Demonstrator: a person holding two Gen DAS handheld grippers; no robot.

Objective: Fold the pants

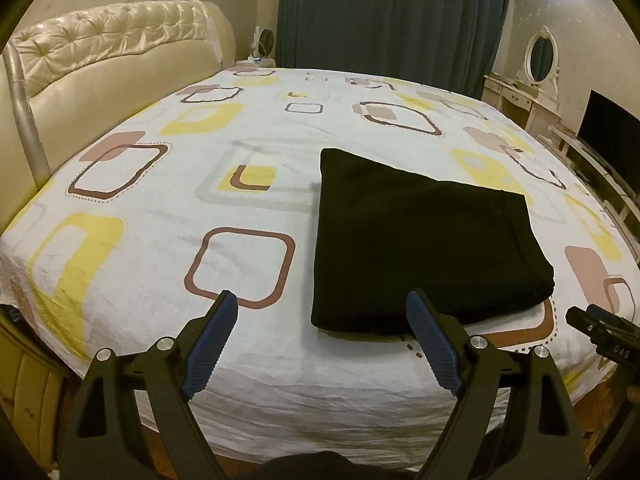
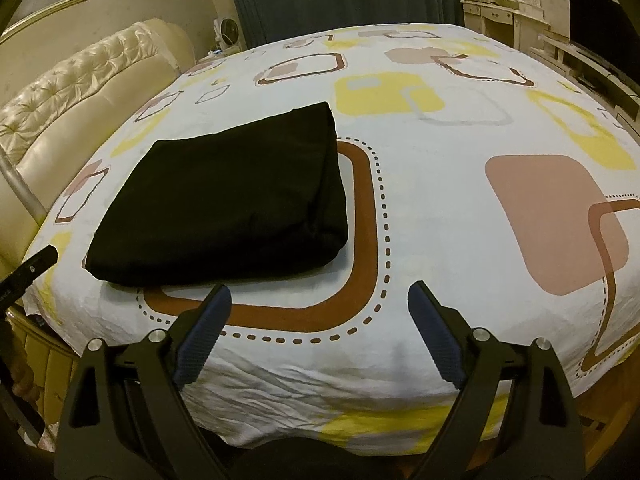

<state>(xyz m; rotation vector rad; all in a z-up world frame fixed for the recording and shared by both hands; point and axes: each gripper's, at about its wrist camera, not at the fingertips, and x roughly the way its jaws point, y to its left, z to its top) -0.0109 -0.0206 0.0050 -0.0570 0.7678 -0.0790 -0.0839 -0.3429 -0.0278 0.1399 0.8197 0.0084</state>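
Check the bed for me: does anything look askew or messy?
Nothing stands out. The black pants lie folded in a compact stack on the bed sheet, which is only slightly wrinkled at its near edge.

Two claw-mounted views, angled down, near bed [image 1: 260,400], sharing pants [image 1: 420,232].

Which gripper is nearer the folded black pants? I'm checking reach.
Left. The left gripper has one fingertip at the folded black pants' near edge; the right gripper hangs slightly farther back.
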